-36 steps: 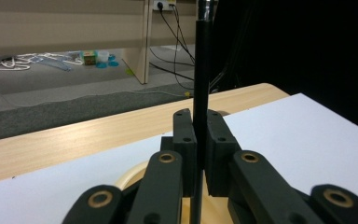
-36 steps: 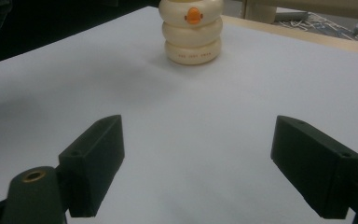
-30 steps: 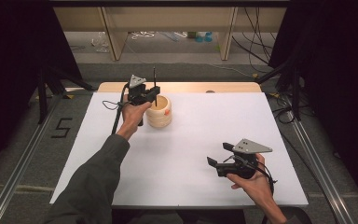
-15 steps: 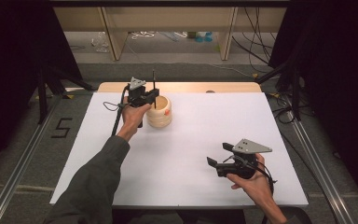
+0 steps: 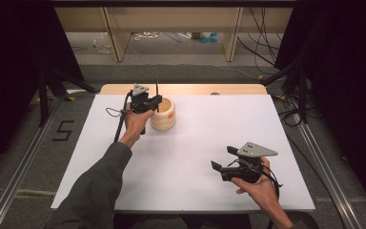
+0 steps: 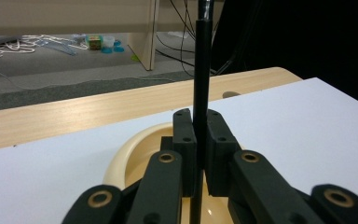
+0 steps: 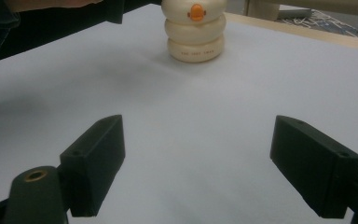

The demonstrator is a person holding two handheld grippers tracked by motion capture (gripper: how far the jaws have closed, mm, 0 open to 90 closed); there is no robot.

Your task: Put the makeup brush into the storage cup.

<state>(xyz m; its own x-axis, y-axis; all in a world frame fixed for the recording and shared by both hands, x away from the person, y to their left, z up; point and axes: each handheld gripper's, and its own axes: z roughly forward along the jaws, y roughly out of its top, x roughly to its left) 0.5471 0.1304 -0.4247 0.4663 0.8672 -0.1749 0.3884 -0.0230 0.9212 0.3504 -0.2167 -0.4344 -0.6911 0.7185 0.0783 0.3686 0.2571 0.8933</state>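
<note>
Above the cream holder (image 5: 163, 114) at the table's far left, my left gripper (image 5: 153, 101) is clamped on a thin black rod (image 6: 200, 84).
I hold the rod upright, its lower end over the holder's open mouth, so I judge a straight drop comes next; my right gripper (image 5: 222, 162) idles near me, jaws wide apart, empty.

A white sheet (image 5: 181, 157) covers most of a pale wooden table (image 5: 186, 89), whose bare far edge shows as a strip beyond it. On the grey floor to the left lies a black figure 5 (image 5: 63, 130) beside a metal rail (image 5: 24, 167), with another rail (image 5: 321, 167) on the right. Farther back stand wooden furniture legs (image 5: 114, 33), with white cords (image 5: 145, 36), black cables (image 5: 262, 33) and small blue things (image 5: 209, 37) lying on the floor around them.
</note>
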